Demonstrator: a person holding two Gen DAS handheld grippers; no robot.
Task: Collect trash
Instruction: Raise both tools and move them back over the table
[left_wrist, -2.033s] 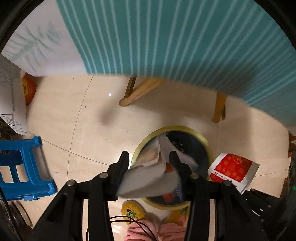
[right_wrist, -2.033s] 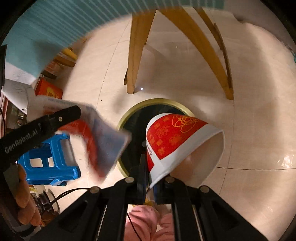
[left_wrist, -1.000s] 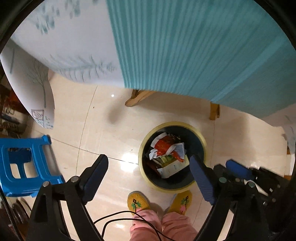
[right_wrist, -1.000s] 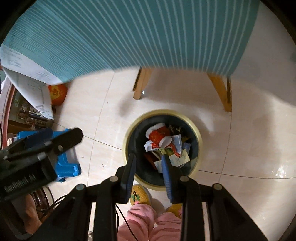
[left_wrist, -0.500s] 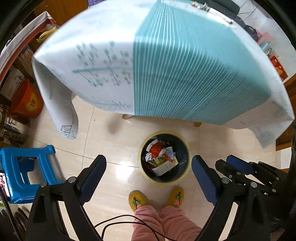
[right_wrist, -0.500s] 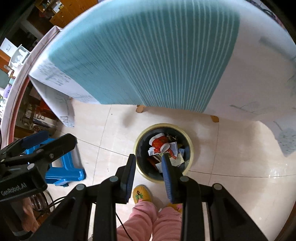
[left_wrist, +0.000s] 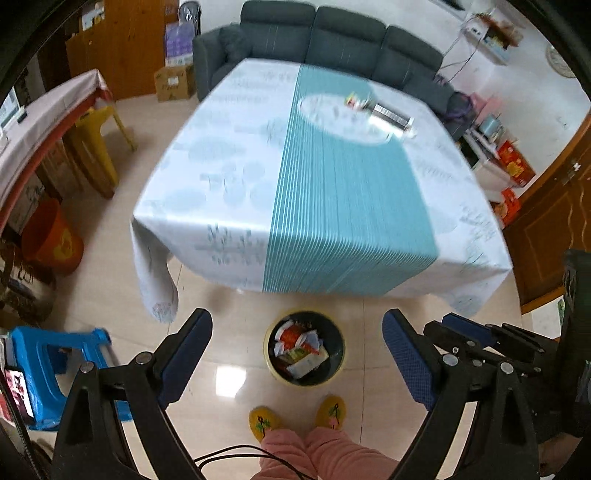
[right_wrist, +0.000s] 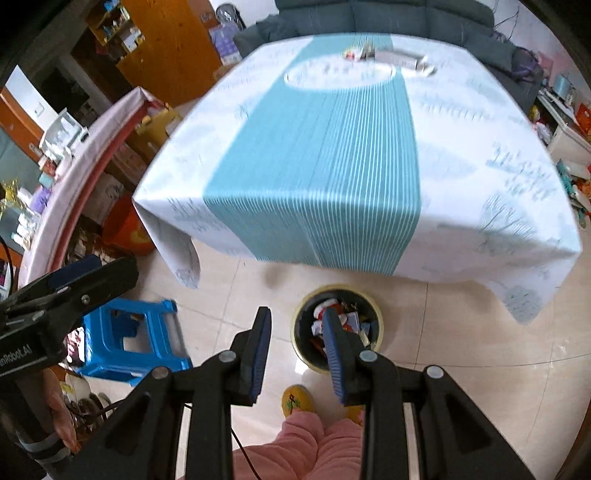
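Observation:
A round bin with a yellow rim stands on the floor by the table and holds wrappers and a red paper cup. My left gripper is wide open and empty, high above the bin. My right gripper is open and empty, also high above it. More trash lies at the table's far end: a small wrapper and a grey box.
The table has a white and teal striped cloth. A blue stool stands at the left. A dark sofa is behind the table. My feet in yellow slippers stand by the bin.
Both grippers let go of their trash into the bin, then rose and tilted up. The view went from the bin under the table's edge to the whole tabletop.

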